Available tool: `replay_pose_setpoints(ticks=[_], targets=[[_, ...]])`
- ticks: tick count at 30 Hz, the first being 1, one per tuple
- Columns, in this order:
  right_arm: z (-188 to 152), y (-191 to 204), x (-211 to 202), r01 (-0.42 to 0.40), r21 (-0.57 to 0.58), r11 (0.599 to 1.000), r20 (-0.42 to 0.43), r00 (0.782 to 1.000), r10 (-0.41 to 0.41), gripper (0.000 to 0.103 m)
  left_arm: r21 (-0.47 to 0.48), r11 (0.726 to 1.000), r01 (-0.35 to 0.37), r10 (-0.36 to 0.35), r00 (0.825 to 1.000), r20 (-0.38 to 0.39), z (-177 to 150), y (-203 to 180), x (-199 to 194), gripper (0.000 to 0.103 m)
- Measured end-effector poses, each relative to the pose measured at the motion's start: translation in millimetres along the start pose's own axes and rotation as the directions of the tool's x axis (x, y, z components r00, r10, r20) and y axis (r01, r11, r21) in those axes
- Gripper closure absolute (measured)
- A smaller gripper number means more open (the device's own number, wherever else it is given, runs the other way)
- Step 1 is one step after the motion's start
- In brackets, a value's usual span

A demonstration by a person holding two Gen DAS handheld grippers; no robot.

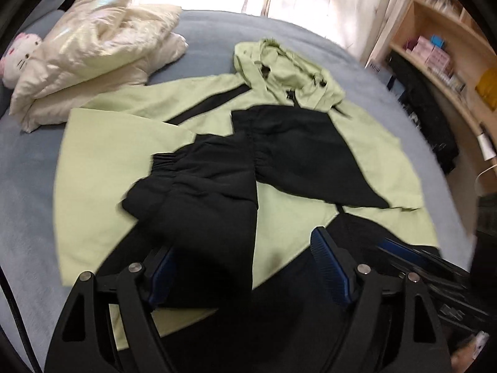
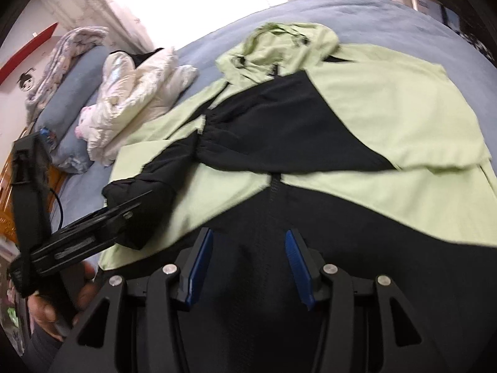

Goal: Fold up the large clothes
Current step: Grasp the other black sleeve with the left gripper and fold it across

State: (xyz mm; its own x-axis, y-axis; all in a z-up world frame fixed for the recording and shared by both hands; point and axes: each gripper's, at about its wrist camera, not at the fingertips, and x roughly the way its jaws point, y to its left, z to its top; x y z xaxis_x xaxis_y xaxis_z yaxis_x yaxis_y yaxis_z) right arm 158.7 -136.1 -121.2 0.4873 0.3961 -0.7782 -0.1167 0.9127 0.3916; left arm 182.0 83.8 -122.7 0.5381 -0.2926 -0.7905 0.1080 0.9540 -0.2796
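Left wrist view: the left gripper is seen wide open, a black sleeve lying loose between its fingers, unclamped. The jacket is spread on the bed ahead.

Right wrist view: the right gripper is seen half open, nothing held; the jacket's black hem lies beneath.

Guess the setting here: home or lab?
Most likely a home bedroom. The green-and-black jacket lies on a bed with a blue-grey cover, a plush toy sits near the folded cream coat, and wooden shelves line the wall.
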Motion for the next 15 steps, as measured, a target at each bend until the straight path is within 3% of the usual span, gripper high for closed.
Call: replay_pose_setpoints(ticks=[2, 7, 15], targets=[[5, 13, 2, -0.016, -0.031, 0.999, 0.003, 1.0, 0.017, 0.054, -0.016, 1.0, -0.009, 0.01, 0.999, 0.034, -2, 11, -14, 0.021], [13, 57, 16, -0.048, -0.152, 0.987, -0.015, 0.999, 0.046, 0.054, -0.083, 0.989, -0.121, 0.128, 0.988, 0.089, -27, 46, -50, 0.018], [3, 116, 45, -0.047, -0.341, 0.939, -0.079, 0.997, 0.022, 0.054, -0.198, 0.958, -0.206, 0.216, 0.976, 0.032, -62, 99, -60, 0.018]])
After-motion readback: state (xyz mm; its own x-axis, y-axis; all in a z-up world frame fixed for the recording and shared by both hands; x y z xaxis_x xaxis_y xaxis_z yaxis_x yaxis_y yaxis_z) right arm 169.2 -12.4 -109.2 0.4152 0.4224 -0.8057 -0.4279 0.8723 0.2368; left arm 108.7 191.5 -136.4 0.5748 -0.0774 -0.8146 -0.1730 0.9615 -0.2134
